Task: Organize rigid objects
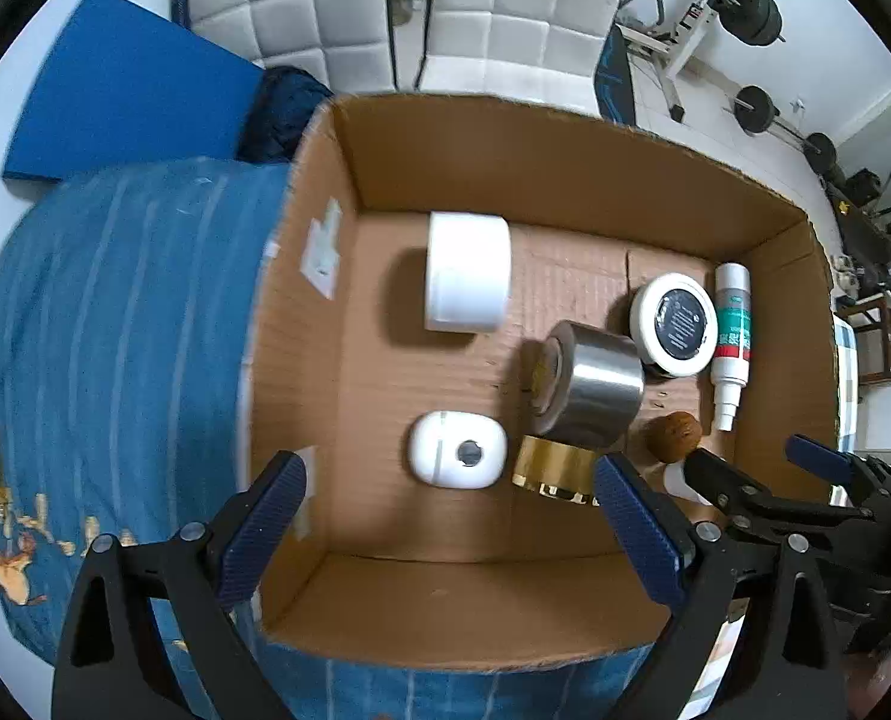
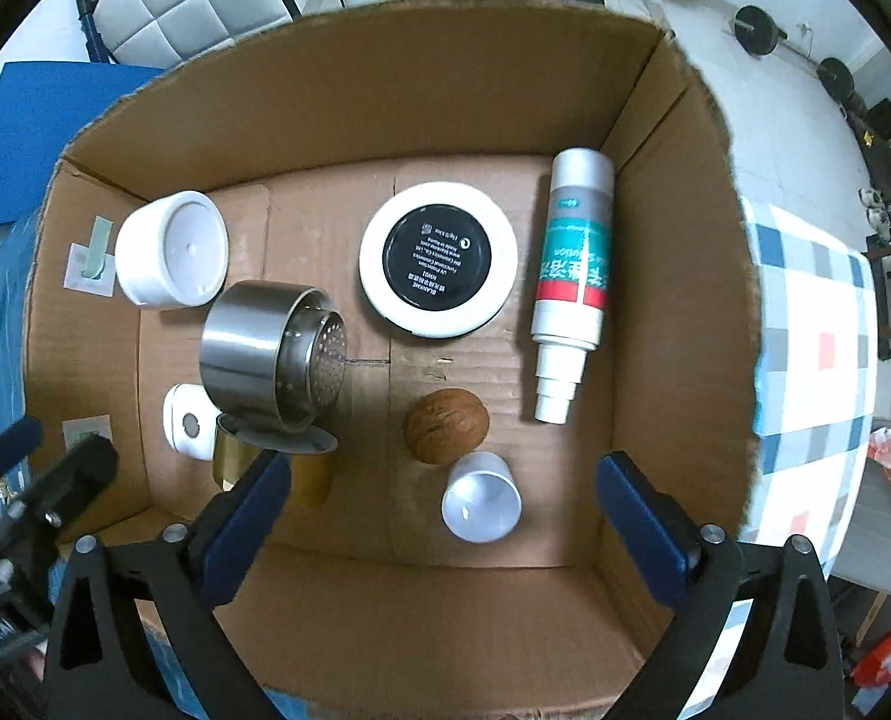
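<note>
Cardboard box [image 2: 349, 114] already holds everything: steel strainer canister [image 2: 265, 348], white compact [image 2: 438, 260], spray bottle [image 2: 574, 276], white jar [image 2: 172, 249], walnut [image 2: 445, 426], small cap [image 2: 481, 504]. Both the left gripper [image 1: 448, 495] and right gripper [image 2: 442, 495] hover above, fingers spread, empty. Looks nearly done, maybe just tidying.

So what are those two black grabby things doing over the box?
A person is holding two sets of tongs above a cardboard box, tidying hard little things into it. Both the left tongs and the right tongs are open and hold nothing. In the box lie a white tub, a shiny metal strainer cup, a round tin with a black label, a spray bottle on its side, a walnut, a small silvery cap, a gold container and a white case.
</note>
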`<state>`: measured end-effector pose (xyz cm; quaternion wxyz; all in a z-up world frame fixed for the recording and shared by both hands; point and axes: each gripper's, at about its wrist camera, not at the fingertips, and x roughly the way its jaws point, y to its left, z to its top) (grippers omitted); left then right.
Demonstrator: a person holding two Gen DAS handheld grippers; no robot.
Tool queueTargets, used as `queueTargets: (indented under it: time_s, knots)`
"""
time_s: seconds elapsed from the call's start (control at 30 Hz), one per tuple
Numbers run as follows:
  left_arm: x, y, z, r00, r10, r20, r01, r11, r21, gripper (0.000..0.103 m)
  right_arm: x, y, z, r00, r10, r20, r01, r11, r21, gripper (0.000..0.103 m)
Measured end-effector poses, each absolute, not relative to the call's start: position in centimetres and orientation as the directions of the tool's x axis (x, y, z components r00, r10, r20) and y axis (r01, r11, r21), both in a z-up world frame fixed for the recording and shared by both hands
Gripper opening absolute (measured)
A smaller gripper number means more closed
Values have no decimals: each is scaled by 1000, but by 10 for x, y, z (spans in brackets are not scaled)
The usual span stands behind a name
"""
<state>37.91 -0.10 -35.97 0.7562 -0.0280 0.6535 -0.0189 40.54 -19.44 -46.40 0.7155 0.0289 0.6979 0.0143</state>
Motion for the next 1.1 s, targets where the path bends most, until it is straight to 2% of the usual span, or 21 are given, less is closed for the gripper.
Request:
queueTargets:
  time_s: [0.13, 0.43, 0.83, 1.1]
  knots:
    - [369, -2, -347, 192, 5, -981, 10, 1000, 7, 99, 391, -199, -445, 60, 48, -997, 9, 999, 49, 103]
    - [315, 8, -289, 326, 3, -945, -42, 999, -11, 99, 341, -207, -381, 180, 75, -981, 2, 997, 76, 103]
    - [205, 3, -171, 500, -3, -866, -22, 1000, -16, 99, 223, -226, -224, 417, 118, -901, -17, 992, 122, 103]
    - [144, -9, -111, 570, -54, -820, 25, 999, -48, 99, 155, -238, -151, 478, 121, -870, -17, 992, 129, 103]
